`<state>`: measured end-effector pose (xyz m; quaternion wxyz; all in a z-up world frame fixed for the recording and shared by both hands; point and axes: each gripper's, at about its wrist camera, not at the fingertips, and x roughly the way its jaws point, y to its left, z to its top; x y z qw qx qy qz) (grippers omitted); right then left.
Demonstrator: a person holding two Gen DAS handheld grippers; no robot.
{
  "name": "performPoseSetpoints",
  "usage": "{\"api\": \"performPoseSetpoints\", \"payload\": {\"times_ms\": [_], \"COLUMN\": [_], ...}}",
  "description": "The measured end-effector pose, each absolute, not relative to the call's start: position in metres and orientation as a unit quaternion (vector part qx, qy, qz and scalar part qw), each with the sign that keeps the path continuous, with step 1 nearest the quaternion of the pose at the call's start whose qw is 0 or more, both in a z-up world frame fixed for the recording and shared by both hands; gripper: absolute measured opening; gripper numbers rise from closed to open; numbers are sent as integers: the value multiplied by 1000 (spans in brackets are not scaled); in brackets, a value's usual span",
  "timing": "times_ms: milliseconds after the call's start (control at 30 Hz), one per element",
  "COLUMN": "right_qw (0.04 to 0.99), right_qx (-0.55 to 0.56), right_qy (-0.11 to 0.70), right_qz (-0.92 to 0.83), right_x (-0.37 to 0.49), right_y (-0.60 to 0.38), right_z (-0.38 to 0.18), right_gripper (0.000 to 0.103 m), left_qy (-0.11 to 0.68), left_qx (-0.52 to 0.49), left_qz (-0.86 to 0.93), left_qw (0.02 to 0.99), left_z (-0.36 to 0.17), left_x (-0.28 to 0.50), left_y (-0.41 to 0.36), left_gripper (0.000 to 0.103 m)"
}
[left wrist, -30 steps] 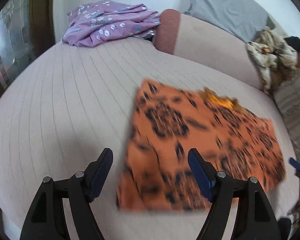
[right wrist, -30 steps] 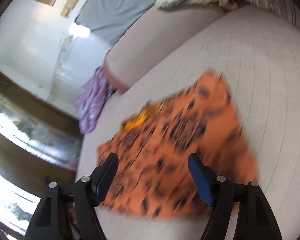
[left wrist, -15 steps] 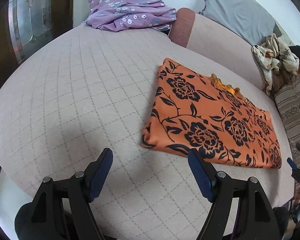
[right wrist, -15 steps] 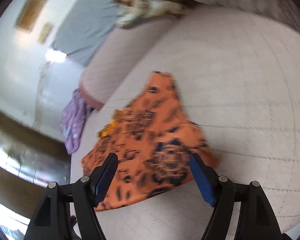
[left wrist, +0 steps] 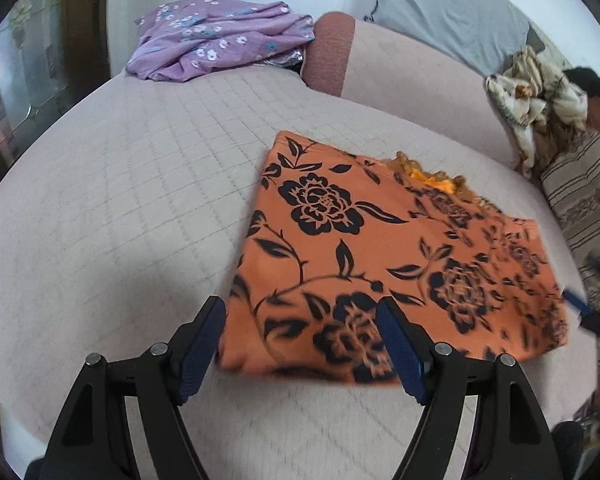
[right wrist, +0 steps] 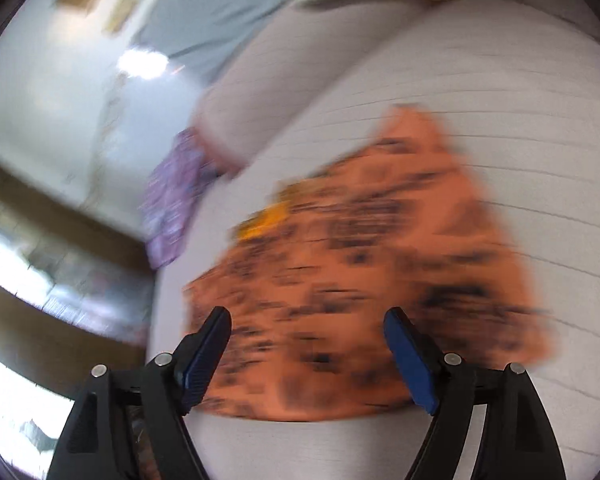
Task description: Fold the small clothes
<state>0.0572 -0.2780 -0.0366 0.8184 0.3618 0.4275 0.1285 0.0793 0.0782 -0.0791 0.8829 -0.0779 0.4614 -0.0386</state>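
Orange floral garment (left wrist: 380, 256) lies flat, folded into a rough rectangle, on the quilted beige bed cover (left wrist: 132, 208). In the left wrist view its long axis runs from the near-left corner out toward the far right; the short folded edge faces left, and a frilly yellow-orange trim (left wrist: 432, 178) peeks out along the far long edge. Left gripper (left wrist: 300, 344) points steeply down at the near-left corner of the cloth, jaws spread wide, nothing between the blue pads (left wrist: 400, 350); one finger is over bare cover, the other over the cloth's near edge, contact can't be told. Right gripper (right wrist: 308, 354) is angled down less steeply, over the opposite end of the same garment (right wrist: 364, 280); that view is heavily motion-blurred. Its jaws have just been opening a bit further and stand released, nothing clamped, cloth visible beyond the gap. In the left view the right gripper's blue tip (left wrist: 578, 304) shows blurred just off the garment's right end. Purple flowered cloth (left wrist: 220, 36) bunched at the far-left of the bed, well apart. Pink-beige bolster (left wrist: 400, 76) behind the garment, a crumpled cream patterned blanket (left wrist: 536, 92) at far right, striped cushion (left wrist: 584, 200) beside it.
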Motion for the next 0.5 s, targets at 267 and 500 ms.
{"api": "performPoseSetpoints", "payload": {"times_ms": [267,500], "right_qw": [688,760], "right_qx": [374,417], "right_qy": [544,481], "right_qz": [300,134], "right_x": [170,204], "right_y": [-134,-252], "right_z": [-104,-107], "right_gripper": [82,78], "left_qy": [496,490], "left_qx": [-63,-58], "left_qz": [1,-13], "left_qw": [866,870], "left_z": [-119,-122], "left_x": [103,97], "left_y": [81,85], "left_gripper": [80,81]}}
